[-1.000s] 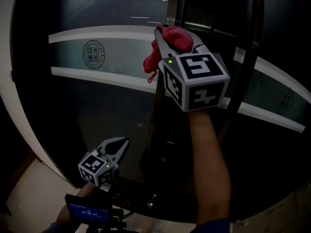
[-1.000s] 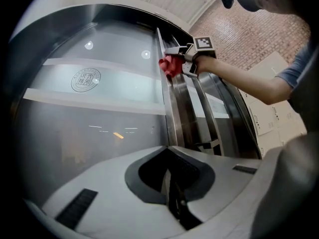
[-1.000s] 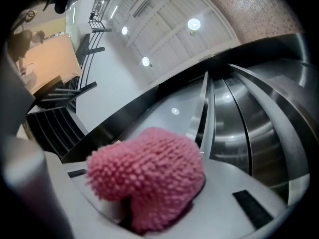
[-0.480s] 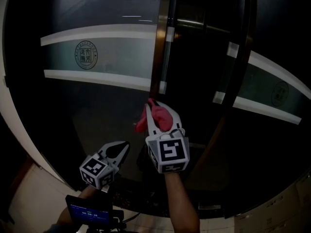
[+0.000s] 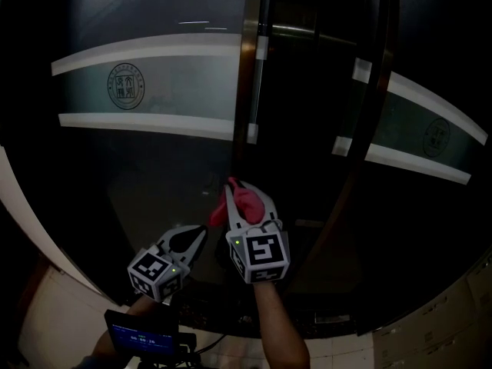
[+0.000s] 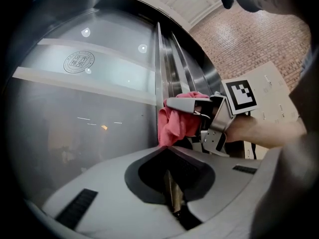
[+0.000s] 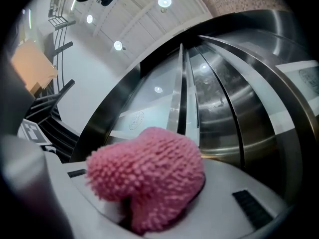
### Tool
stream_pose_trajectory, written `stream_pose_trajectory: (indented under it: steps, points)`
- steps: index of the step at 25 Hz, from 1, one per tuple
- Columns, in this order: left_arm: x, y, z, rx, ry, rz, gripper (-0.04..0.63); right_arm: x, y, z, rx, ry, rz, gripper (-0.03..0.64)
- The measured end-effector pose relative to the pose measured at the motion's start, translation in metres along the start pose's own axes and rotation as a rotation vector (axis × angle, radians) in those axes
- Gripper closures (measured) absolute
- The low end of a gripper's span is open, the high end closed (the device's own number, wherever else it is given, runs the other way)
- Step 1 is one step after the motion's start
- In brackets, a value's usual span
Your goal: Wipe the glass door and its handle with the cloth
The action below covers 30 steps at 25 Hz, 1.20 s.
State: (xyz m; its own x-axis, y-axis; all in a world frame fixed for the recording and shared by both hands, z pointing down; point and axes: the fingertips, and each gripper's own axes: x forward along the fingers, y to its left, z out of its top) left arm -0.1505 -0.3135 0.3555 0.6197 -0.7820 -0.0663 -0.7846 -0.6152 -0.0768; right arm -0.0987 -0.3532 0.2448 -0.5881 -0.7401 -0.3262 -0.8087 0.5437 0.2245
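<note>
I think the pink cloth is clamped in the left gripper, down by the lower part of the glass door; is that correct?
Not quite: the pink cloth is clamped in the right gripper, as the right gripper view shows. The left gripper is shut with nothing between its jaws. The cloth is indeed down by the lower part of the glass door.

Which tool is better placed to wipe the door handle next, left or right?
Right. The right tool is shut on the pink cloth, below the door handle. The left tool is shut on nothing and sits lower, off to the side.
</note>
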Motion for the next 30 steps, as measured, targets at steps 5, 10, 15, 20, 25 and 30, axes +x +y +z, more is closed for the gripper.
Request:
stream_pose_trajectory:
  steps: [5, 10, 15, 20, 25, 30]
  points:
    - [-0.008, 0.002, -0.008, 0.039, 0.006, -0.042, 0.583, -0.020, 0.009, 0.009, 0.012, -0.073, -0.043, 0.558]
    - [-0.018, -0.010, -0.021, 0.048, 0.012, -0.112, 0.583, -0.074, 0.025, -0.016, 0.053, -0.044, -0.126, 0.558]
    - [-0.030, -0.030, -0.053, 0.000, 0.065, -0.146, 0.583, -0.138, 0.035, -0.063, 0.130, 0.062, -0.214, 0.558]
    - [-0.055, -0.068, -0.052, -0.004, 0.033, -0.126, 0.583, -0.191, 0.059, -0.082, 0.161, 0.118, -0.183, 0.558]
    - [-0.084, -0.134, -0.061, -0.028, 0.051, -0.103, 0.583, -0.252, 0.078, -0.064, 0.184, 0.138, -0.078, 0.558]
    - [-0.119, -0.195, -0.082, -0.113, 0.130, -0.081, 0.583, -0.309, 0.091, -0.055, 0.240, 0.149, -0.029, 0.558]
